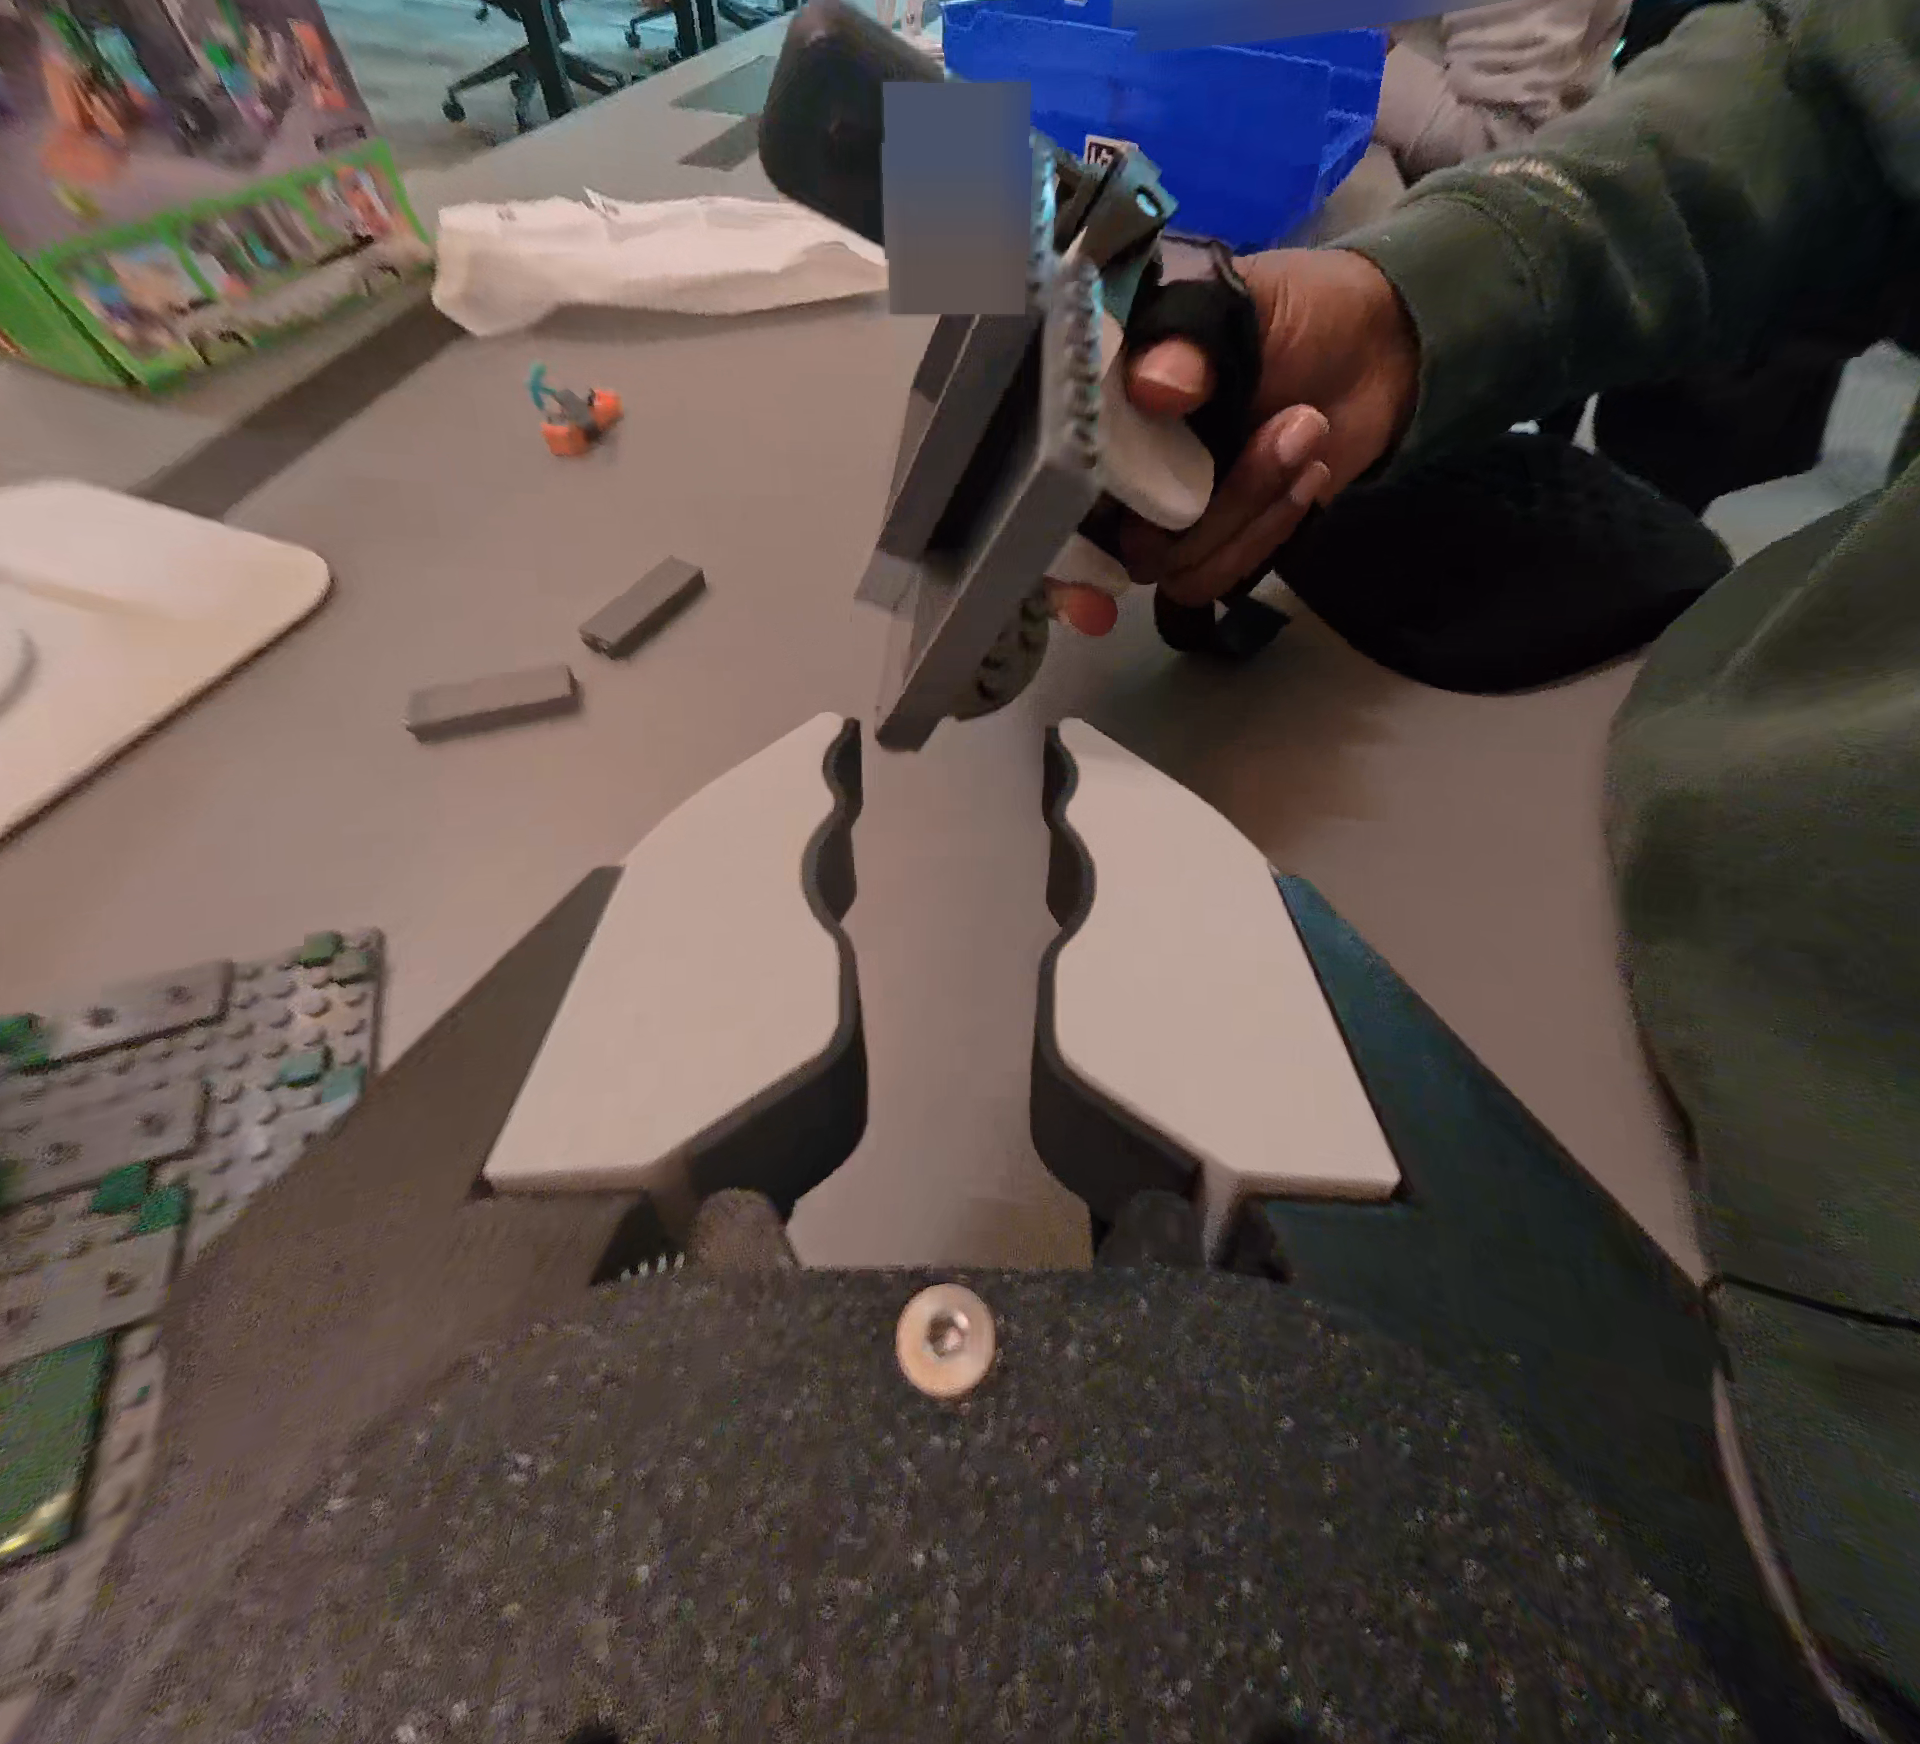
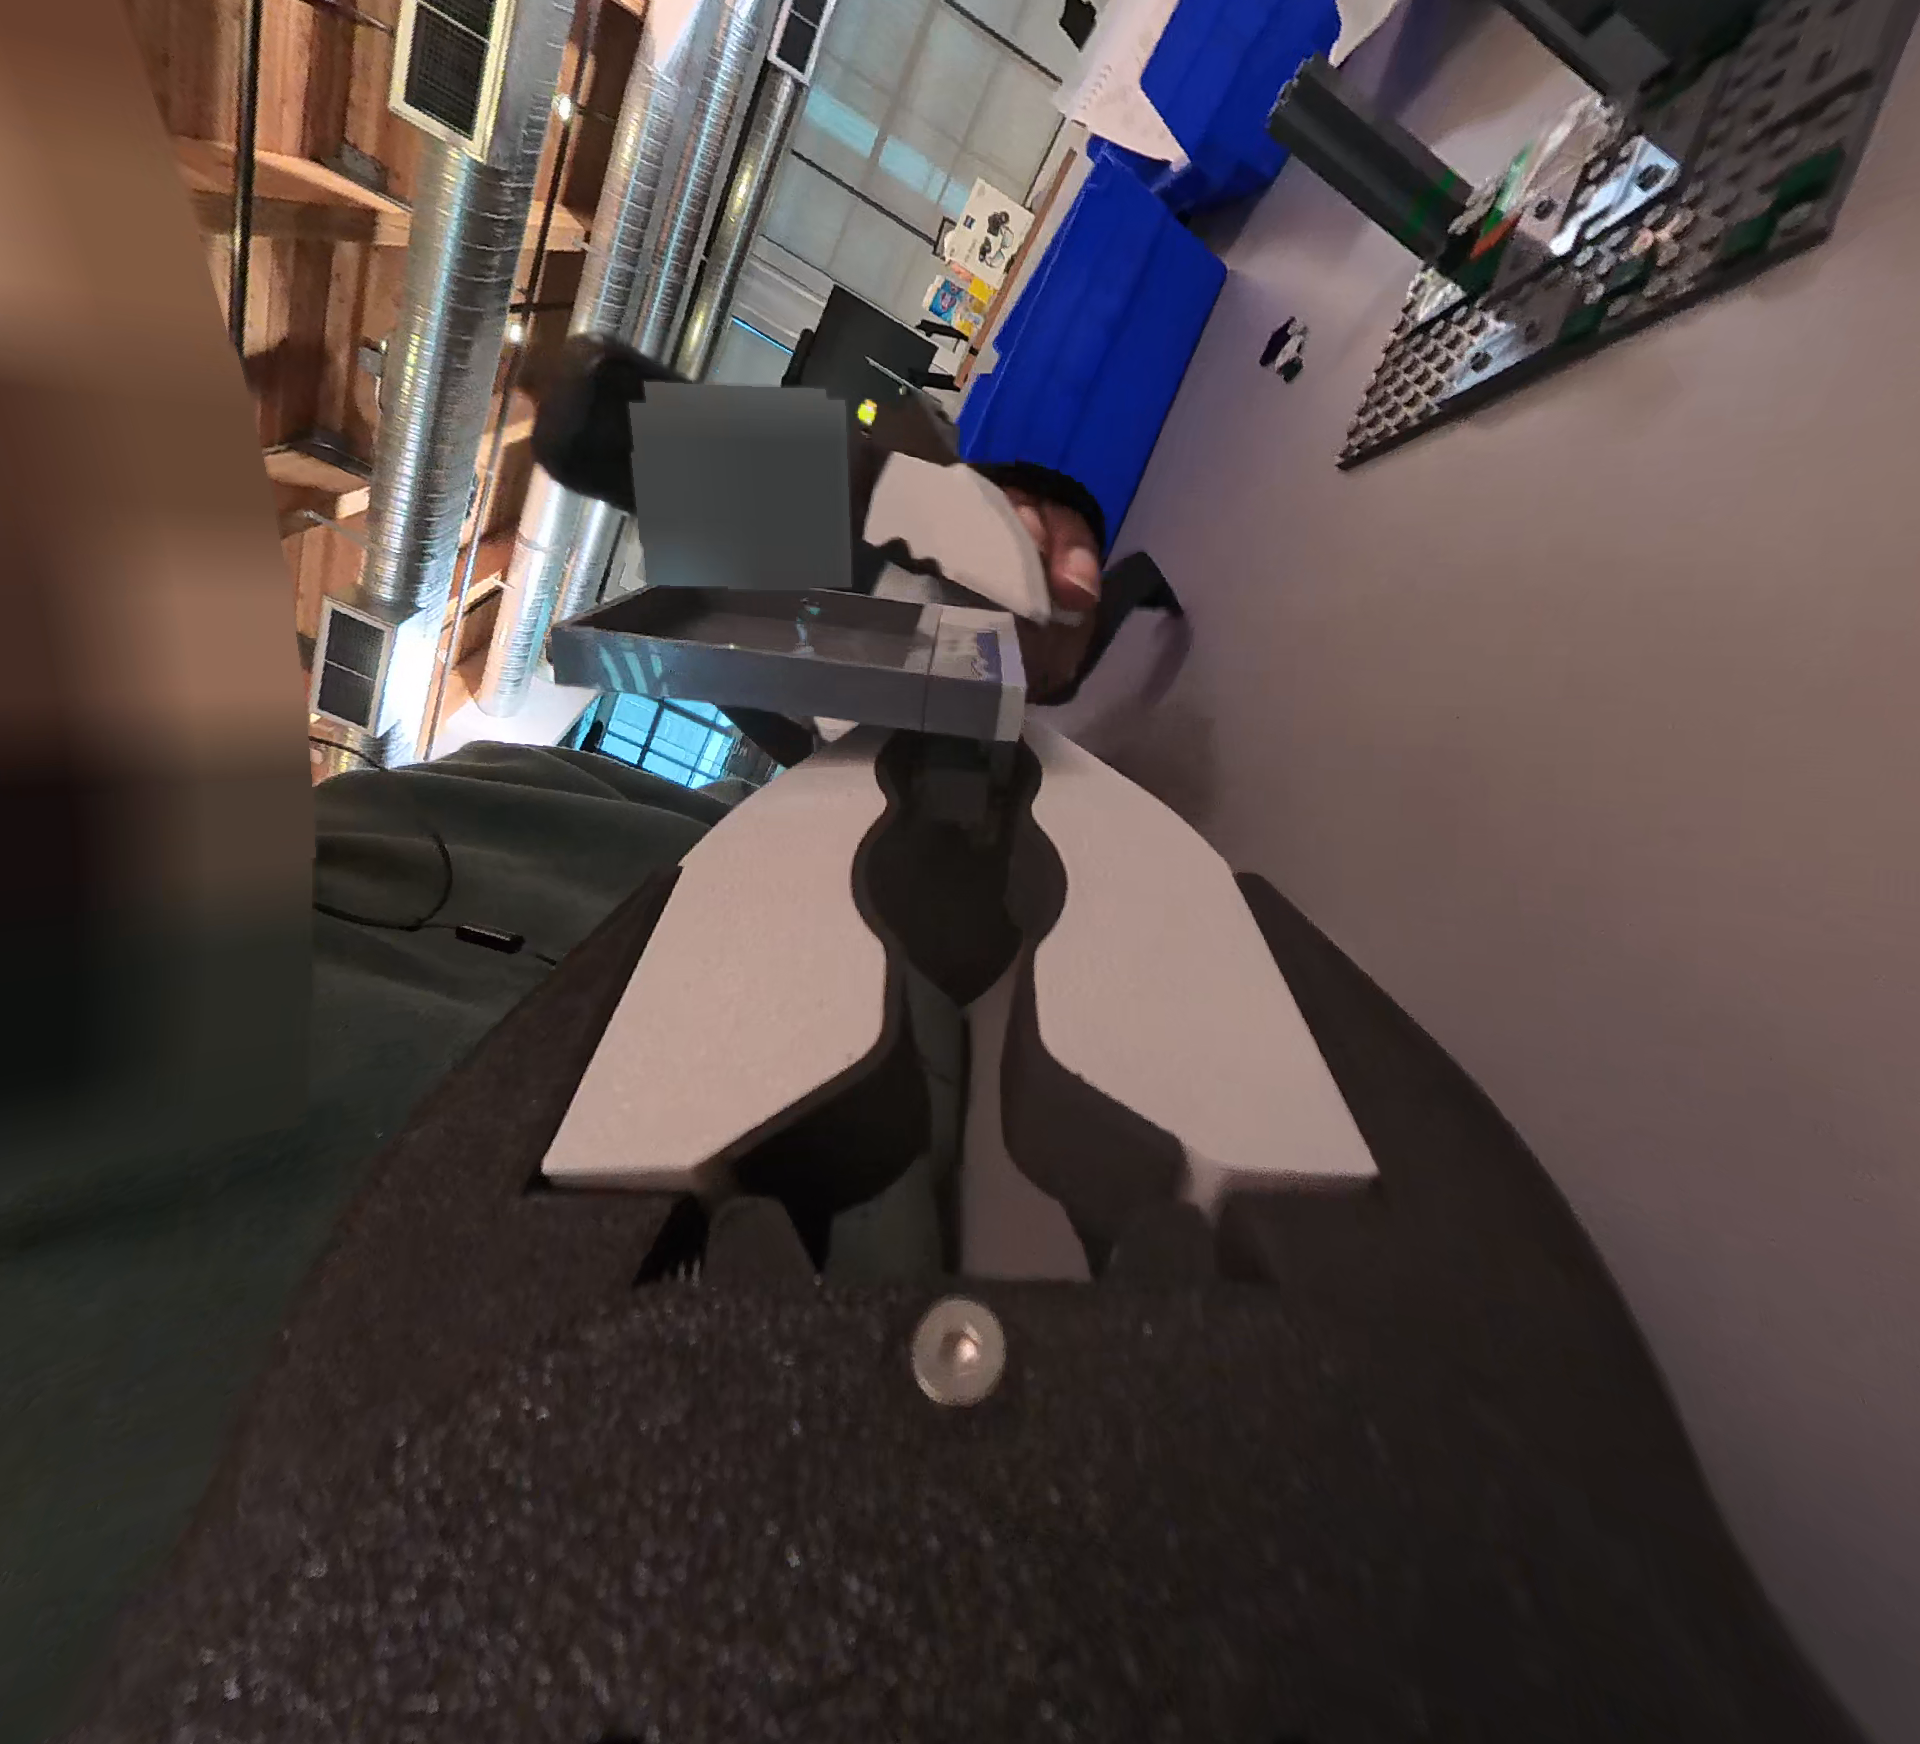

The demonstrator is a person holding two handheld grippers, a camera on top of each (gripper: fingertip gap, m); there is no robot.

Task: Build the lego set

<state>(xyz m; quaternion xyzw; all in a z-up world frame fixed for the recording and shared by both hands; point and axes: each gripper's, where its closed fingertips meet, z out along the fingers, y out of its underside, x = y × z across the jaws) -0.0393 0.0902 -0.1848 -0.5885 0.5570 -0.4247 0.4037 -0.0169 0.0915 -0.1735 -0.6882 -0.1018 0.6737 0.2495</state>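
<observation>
Grey table (image 1: 436,551) in an open workshop, with office chairs and desks behind, and wooden ceiling beams and silver ducts in the right wrist view. Left claw (image 1: 951,744) sits low over the table, fingers apart, nothing between them. Just past its tips, the right claw (image 1: 1039,489) shows sideways in a person's hand (image 1: 1278,437) with a dark green sleeve. The right claw is clamped on a long flat dark grey lego piece (image 1: 971,541), which hangs tilted above the table with its lower end just beyond the left claw's tips. In the right wrist view the same grey piece (image 2: 790,655) lies across the fingertips, which are closed on its end.

Two small dark grey rectangular tiles (image 1: 644,605) and (image 1: 490,702) lie loose on the table, near each other. A small orange and teal lego bit (image 1: 578,421) sits farther off. Grey studded baseplate with green patches (image 1: 156,1123) at lower left. Colourful set box (image 1: 187,136), crumpled white bag (image 1: 644,255), blue plastic bin (image 1: 1195,105) at the back. White tray corner (image 1: 156,582) at left.
</observation>
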